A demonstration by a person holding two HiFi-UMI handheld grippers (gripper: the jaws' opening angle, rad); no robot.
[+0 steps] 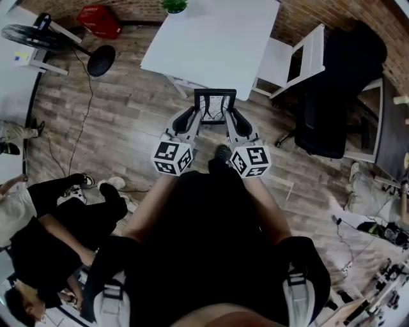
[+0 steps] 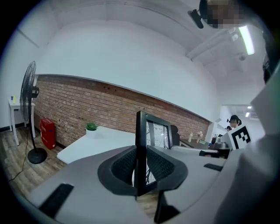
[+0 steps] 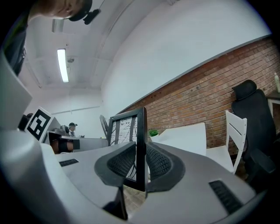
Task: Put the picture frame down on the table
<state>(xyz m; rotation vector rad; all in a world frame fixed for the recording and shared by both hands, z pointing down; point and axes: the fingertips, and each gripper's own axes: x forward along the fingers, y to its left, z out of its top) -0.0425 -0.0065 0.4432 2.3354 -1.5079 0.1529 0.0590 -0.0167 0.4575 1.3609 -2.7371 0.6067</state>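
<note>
Nearest the person, the left tool (image 1: pixel 193 119) has its two meshed pads pressed on one upright side bar of a black rectangular picture frame (image 1: pixel 215 104). The right tool (image 1: pixel 234 119) is clamped the same way on the opposite bar (each tool's own view shows the bar pinched flat, with no gap). The frame therefore hangs upright between the two tools, just ahead of their tips. It is in the air over the wood-plank floor (image 1: pixel 128 115) and touches nothing else.

Beyond the tools lies the white rectangular worktop (image 1: pixel 211 38), its near edge just past the frame. A small green potted plant (image 1: pixel 174 6) stands at its far edge, by the red brick wall (image 2: pixel 87 100).

As I read it, the step in hand is the carry, since the frame seems not yet over the worktop. The next move calls for both tools to go forward together, level with each other. They should then lower until the bottom bar rests on the bare surface short of the plant, and only then let go.
</note>
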